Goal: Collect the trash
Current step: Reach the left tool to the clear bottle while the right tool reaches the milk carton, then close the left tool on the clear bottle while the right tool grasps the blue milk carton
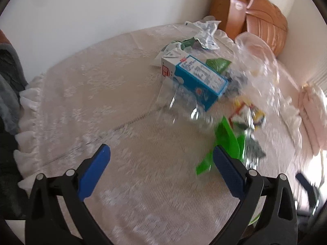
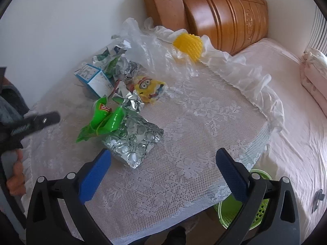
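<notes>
two open grippers over lace-covered table (image 2: 204,122) beside pink bed (image 2: 286,94)

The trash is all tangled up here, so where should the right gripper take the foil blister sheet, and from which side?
Judging by its pose, grip the near corner of the foil sheet that curls up off the tablecloth. Come from the near side with the open right gripper; the far edge lies under the green wrapper.

Home bedroom: wooden headboard (image 2: 224,14), pink-sheeted bed (image 2: 286,106), lace-covered table (image 2: 194,122).
</notes>
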The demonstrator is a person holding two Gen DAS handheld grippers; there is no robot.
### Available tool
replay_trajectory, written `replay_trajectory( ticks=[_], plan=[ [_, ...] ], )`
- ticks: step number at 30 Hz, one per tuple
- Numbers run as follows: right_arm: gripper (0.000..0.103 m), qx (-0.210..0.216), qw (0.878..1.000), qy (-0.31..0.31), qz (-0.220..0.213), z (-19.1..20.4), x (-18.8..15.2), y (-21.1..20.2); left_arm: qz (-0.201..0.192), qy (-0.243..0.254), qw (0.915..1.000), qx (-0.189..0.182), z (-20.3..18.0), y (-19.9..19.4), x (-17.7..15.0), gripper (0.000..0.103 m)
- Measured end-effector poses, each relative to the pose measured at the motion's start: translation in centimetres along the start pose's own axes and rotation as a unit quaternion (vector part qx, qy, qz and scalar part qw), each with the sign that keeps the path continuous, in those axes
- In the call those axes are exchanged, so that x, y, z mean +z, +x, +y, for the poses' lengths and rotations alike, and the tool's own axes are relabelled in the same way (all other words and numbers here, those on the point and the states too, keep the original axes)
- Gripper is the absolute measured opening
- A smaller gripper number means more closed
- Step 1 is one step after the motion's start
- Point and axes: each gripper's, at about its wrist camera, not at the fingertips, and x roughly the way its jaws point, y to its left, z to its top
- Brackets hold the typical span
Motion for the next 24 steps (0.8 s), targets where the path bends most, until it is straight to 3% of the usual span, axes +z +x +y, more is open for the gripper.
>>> replay_trajectory(
  ticks=[6, 13, 16, 17, 19, 24],
  plan=[
    [0.101, -0.009, 1.000, 0.004, 0.001, -0.7, -0.2, -0.2, -0.002, -0.054, 0.9984, 0.019, -0.8, 3.2, 2.4, 0.096],
    [0.101, -0.002, 1.000, 0.001, 0.001, -2.1, -0.1, -0.5, 0.026, -0.106, 0.9935, 0.033, -1.3, 6.5, 4.1, 0.095],
    [0.101, 0.005, 1.000, -0.005, 0.000, -2.7, 0.0, -0.7, 0.036, -0.138, 0.9891, 0.038, -1.3, 7.5, 4.3, 0.089],
    [0.101, 0.007, 1.000, -0.007, -0.001, -2.9, 0.0, -0.7, 0.036, -0.152, 0.9868, 0.043, -1.5, 7.7, 4.3, 0.080],
    [0.101, 0.012, 1.000, -0.010, 0.000, -3.3, 0.2, -0.7, 0.040, -0.164, 0.9843, 0.051, -1.9, 8.2, 4.4, 0.074],
    [0.101, 0.024, 0.999, -0.022, -0.003, -4.2, 0.5, -1.0, 0.039, -0.168, 0.9834, 0.055, -2.2, 8.4, 4.4, 0.072]
  ],
)
